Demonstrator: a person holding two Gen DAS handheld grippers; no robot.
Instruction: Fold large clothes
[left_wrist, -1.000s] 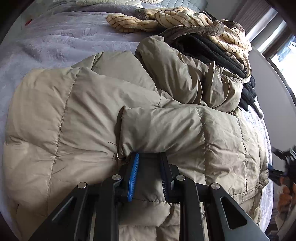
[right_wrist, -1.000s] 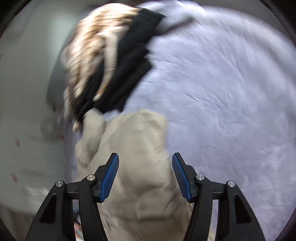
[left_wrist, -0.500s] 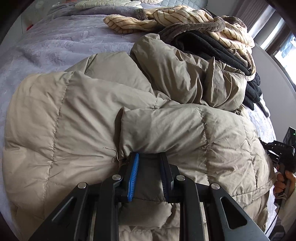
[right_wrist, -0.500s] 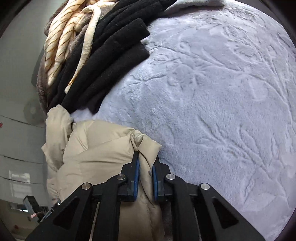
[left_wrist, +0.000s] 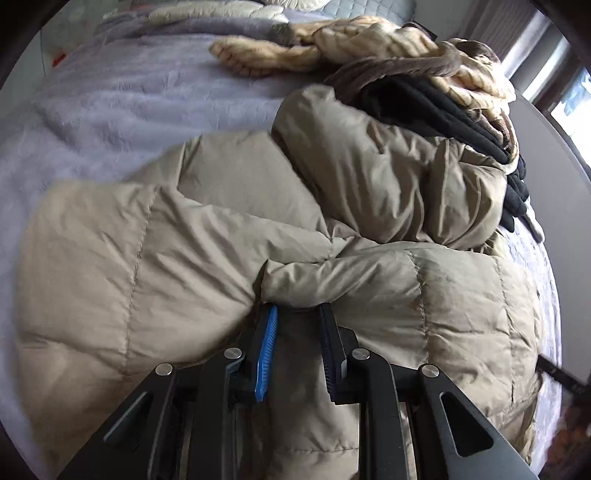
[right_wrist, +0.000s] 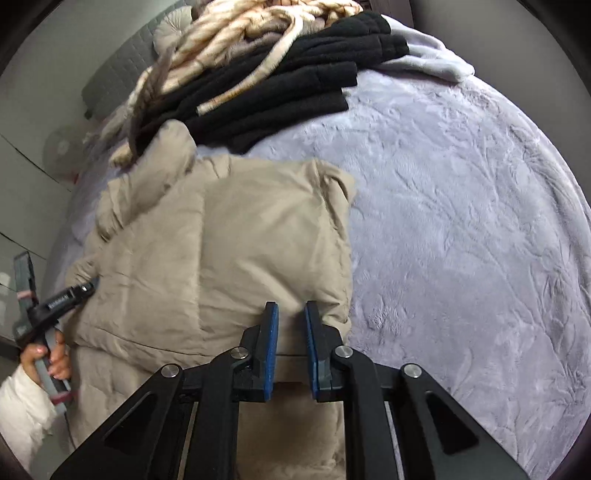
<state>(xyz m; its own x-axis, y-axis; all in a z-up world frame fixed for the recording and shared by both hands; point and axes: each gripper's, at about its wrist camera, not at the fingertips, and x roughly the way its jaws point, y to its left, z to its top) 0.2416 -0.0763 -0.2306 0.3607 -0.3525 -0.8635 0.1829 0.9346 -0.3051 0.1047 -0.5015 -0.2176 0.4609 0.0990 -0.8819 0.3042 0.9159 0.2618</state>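
Lavender plush bedspread (right_wrist: 461, 221) covers a bed w/ grey headboard (right_wrist: 122, 70); curtained window (left_wrist: 546, 62) at right. One beige puffer jacket (left_wrist: 192, 258) lies on it, near one pile of black and striped cream clothes (right_wrist: 295, 74). Left gripper (left_wrist: 295, 314) clamped on jacket fold; right gripper (right_wrist: 291, 306) pinches jacket edge, tho grip looks loose – slight blur

Quilted matt jacket (left_wrist: 207, 266); plush embossed blanket (right_wrist: 461, 206).
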